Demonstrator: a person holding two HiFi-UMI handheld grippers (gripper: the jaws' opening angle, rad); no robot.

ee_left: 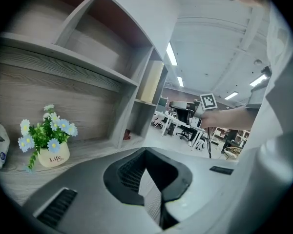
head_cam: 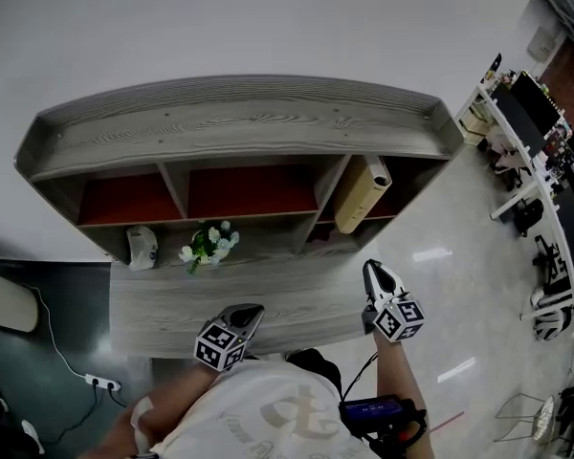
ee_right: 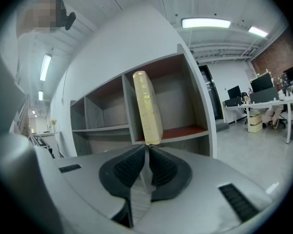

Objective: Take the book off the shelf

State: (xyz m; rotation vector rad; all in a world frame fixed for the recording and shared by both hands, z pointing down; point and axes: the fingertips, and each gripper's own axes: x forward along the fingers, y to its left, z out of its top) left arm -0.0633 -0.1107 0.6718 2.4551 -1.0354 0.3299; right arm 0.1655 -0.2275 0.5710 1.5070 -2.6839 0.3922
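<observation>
A tall cream book (head_cam: 362, 194) leans upright in the right compartment of the grey wooden shelf (head_cam: 239, 122). In the right gripper view the book (ee_right: 147, 108) stands straight ahead, just beyond my right gripper (ee_right: 146, 147). That gripper's jaws are together with nothing between them. In the head view my right gripper (head_cam: 371, 268) hovers over the lower ledge (head_cam: 172, 304), below and in front of the book. My left gripper (head_cam: 253, 309) sits near the ledge's front edge, also shut and holding nothing. The left gripper view shows the book (ee_left: 151, 82) off to the right.
A small pot of blue and white flowers (head_cam: 209, 243) and a white object (head_cam: 142, 247) stand on the ledge at the left. The other compartments have red backs. Office desks and chairs (head_cam: 545, 161) fill the right side. A power strip (head_cam: 103, 382) lies on the floor at the left.
</observation>
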